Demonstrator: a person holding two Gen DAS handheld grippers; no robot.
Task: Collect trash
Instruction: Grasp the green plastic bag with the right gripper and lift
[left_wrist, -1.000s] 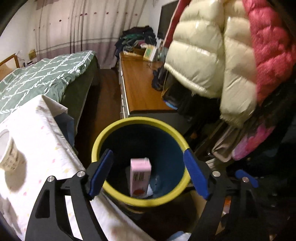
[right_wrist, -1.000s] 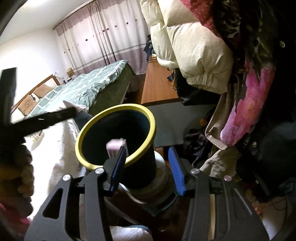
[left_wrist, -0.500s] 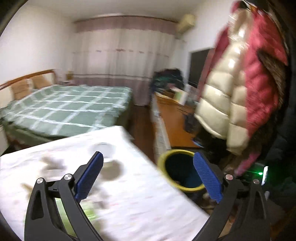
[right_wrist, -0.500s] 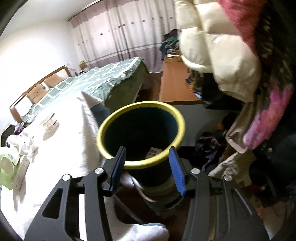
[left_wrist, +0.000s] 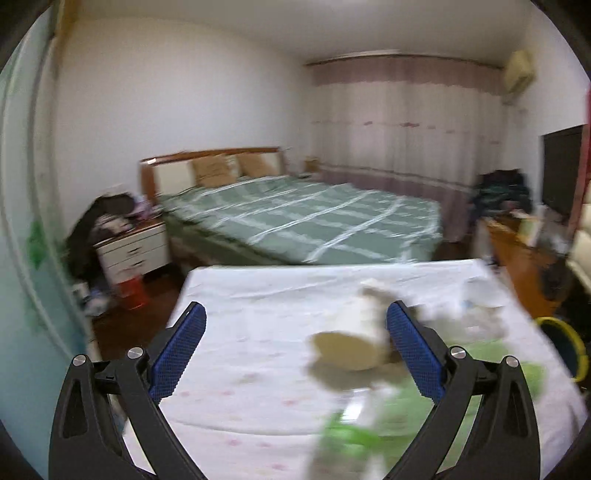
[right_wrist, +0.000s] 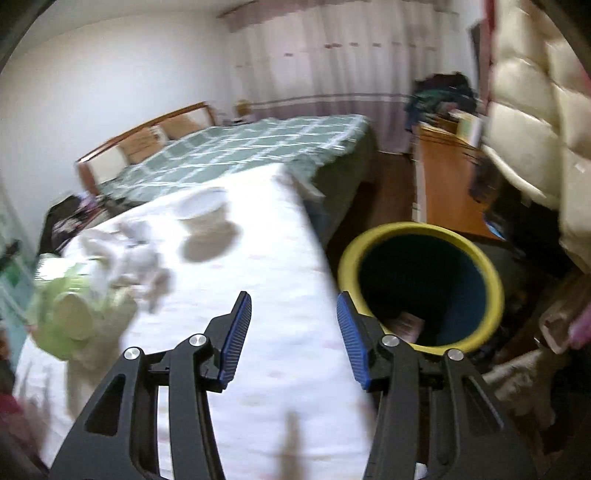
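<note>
Left gripper (left_wrist: 295, 343): jaws wide apart, nothing held, up over the table (left_wrist: 258, 369), aimed at the trash, likely to grab next.
Right gripper (right_wrist: 293, 334): jaws apart, nothing held, above the table edge, just beside the bin (right_wrist: 421, 284).
Cup (left_wrist: 351, 343): lying on its side, near the left gripper's right finger, blurred.
Tissues (right_wrist: 125, 254): bunched between green wrapper (right_wrist: 66, 314) and bowl (right_wrist: 203, 210).
Bin: standing open on the floor, close by the table edge for easy drops; small pink box (right_wrist: 406, 325) inside.
Room: bare cloth under the jaws; coats (right_wrist: 535, 110) crowd the bin's far side.
</note>
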